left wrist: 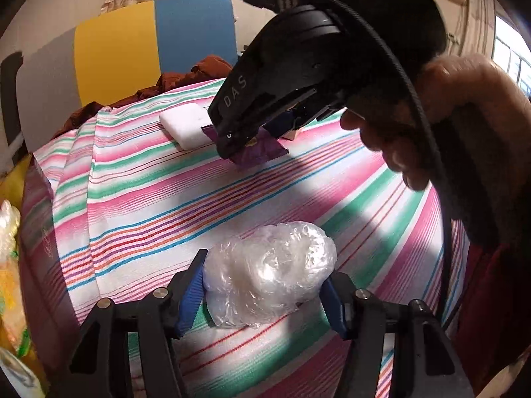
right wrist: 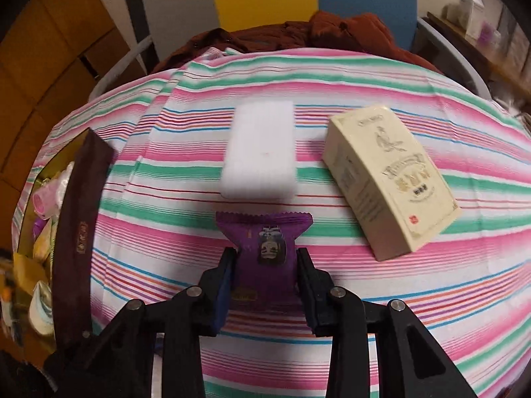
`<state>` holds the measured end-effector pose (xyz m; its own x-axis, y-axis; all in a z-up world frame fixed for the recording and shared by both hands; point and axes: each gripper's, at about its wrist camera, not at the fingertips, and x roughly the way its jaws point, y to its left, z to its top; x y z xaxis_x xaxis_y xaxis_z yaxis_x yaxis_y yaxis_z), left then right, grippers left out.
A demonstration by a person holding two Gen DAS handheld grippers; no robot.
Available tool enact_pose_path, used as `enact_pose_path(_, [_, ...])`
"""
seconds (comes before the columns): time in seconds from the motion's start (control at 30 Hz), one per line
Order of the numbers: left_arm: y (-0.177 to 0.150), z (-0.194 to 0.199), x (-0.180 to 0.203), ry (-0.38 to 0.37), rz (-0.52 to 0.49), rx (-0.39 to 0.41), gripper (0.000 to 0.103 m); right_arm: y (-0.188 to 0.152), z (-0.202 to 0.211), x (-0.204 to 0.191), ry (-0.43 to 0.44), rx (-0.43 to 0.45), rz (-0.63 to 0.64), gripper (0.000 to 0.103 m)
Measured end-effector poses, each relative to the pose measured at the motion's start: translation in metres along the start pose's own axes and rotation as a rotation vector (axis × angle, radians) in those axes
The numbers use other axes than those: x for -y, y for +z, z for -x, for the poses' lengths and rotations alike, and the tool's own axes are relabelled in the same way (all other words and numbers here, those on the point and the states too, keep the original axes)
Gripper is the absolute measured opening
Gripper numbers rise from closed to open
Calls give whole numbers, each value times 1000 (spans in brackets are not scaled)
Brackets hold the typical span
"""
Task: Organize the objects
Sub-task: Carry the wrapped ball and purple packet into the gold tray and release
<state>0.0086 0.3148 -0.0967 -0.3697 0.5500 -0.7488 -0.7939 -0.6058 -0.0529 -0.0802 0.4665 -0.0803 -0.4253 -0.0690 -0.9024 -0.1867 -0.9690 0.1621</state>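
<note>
My left gripper (left wrist: 262,288) is shut on a crumpled clear plastic bag (left wrist: 268,285) just above the striped tablecloth (left wrist: 166,199). My right gripper (right wrist: 267,265) is shut on a purple snack packet (right wrist: 265,248), low over the cloth; in the left wrist view that gripper (left wrist: 239,147) appears from the side with the purple packet (left wrist: 262,154) in its jaws. A white rectangular block (right wrist: 260,152) lies just beyond the packet. A cream printed box (right wrist: 391,179) lies to the right of the block.
A dark brown box lid (right wrist: 79,219) stands at the table's left edge over a box of wrapped sweets (right wrist: 43,199). Rust-coloured cloth (right wrist: 298,33) is heaped at the far edge before a yellow and blue panel (left wrist: 152,43). A person's hand (left wrist: 448,116) holds the right gripper.
</note>
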Motion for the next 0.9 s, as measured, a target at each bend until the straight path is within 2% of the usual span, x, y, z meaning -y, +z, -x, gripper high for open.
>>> enact_pose_path(0.1, [0, 9, 0, -3, 28, -18, 62, 2, 10, 1, 18, 35, 4, 36])
enact_pose_path(0.23, [6, 40, 3, 12, 43, 23, 62, 2, 24, -8, 58, 95, 40, 36])
enact_pose_path(0.4, [17, 77, 0, 91, 41, 89, 62, -1, 28, -23, 61, 116, 92, 36])
enact_pose_path(0.5, [18, 94, -4, 119, 63, 101, 62, -3, 31, -30, 76, 133, 118, 36])
enact_pose_path(0.9, [10, 130, -63, 252, 210, 123, 62, -10, 37, -52, 143, 171, 149, 36])
